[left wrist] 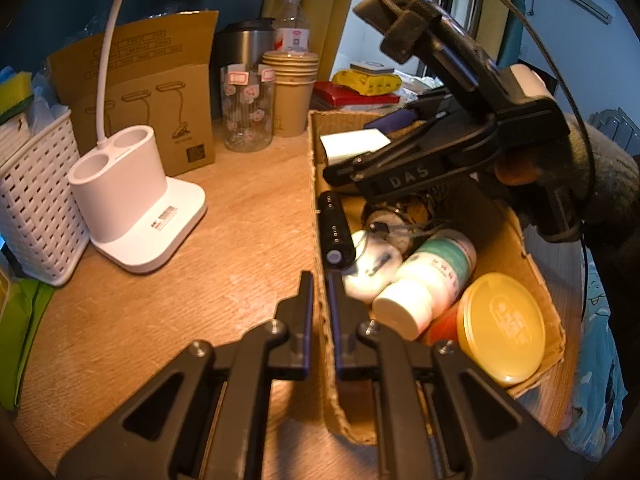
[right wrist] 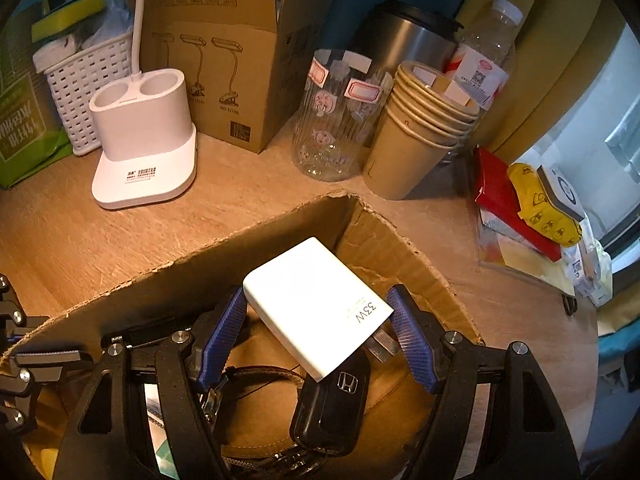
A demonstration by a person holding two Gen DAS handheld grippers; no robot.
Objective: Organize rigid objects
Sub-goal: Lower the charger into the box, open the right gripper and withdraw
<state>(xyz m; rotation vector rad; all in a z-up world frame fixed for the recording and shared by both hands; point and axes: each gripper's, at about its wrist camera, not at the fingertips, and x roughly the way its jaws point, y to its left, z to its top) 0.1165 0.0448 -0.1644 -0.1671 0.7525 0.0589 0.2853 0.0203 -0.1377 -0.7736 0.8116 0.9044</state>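
An open cardboard box (left wrist: 313, 148) stands on the wooden desk. In it lie a black cylinder (left wrist: 336, 236), a white bottle with a green label (left wrist: 428, 280) and a yellow-lidded tub (left wrist: 502, 328). My left gripper (left wrist: 319, 278) is shut on the box's left wall near its front corner. My right gripper (left wrist: 344, 168) reaches down into the far end of the box. In the right wrist view it (right wrist: 317, 291) stands open, and a white charger (right wrist: 304, 292) lies tilted between its blue pads (right wrist: 224, 336). The charger rests on a black car key (right wrist: 332, 412).
Left of the box are a white lamp base (left wrist: 136, 208), a white woven basket (left wrist: 36, 208) and a cardboard lamp carton (left wrist: 160, 92). Behind it stand a glass jar (left wrist: 248, 112), stacked paper cups (left wrist: 292, 92), a steel mug (right wrist: 404, 44) and a water bottle (left wrist: 294, 24). Red and yellow packets (right wrist: 520, 200) lie at the right.
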